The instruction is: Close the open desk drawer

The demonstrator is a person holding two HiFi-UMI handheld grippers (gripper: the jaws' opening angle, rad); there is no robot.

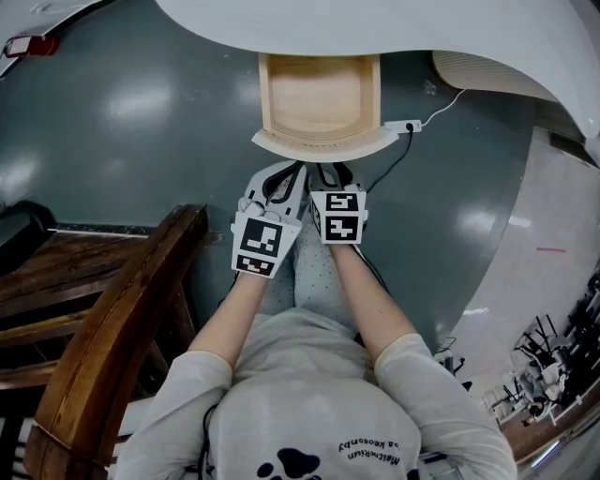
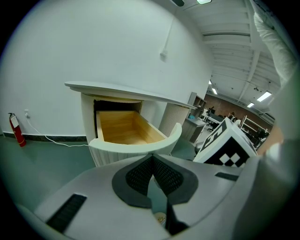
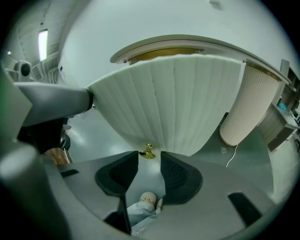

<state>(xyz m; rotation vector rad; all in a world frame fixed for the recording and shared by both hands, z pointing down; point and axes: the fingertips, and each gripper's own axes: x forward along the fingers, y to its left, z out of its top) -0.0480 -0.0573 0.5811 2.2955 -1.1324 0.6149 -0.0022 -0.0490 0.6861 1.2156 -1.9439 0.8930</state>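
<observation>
Right gripper (image 3: pixel 150 161): jaws spread, empty, brass knob (image 3: pixel 148 151) just ahead of the gap. Drawer (image 1: pixel 323 142) stands pulled out of the desk (image 1: pixel 394 28), dead ahead, slide axis running away from the person. Left gripper (image 2: pixel 152 157): jaws pressed together, alongside. Only its view shows the drawer's bare wooden inside; only the right's shows the knob.

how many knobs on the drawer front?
1: a small gold knob at the bottom middle of the drawer front, just ahead of the right gripper's open jaws. Part of the front is covered, so another may be hidden.
</observation>
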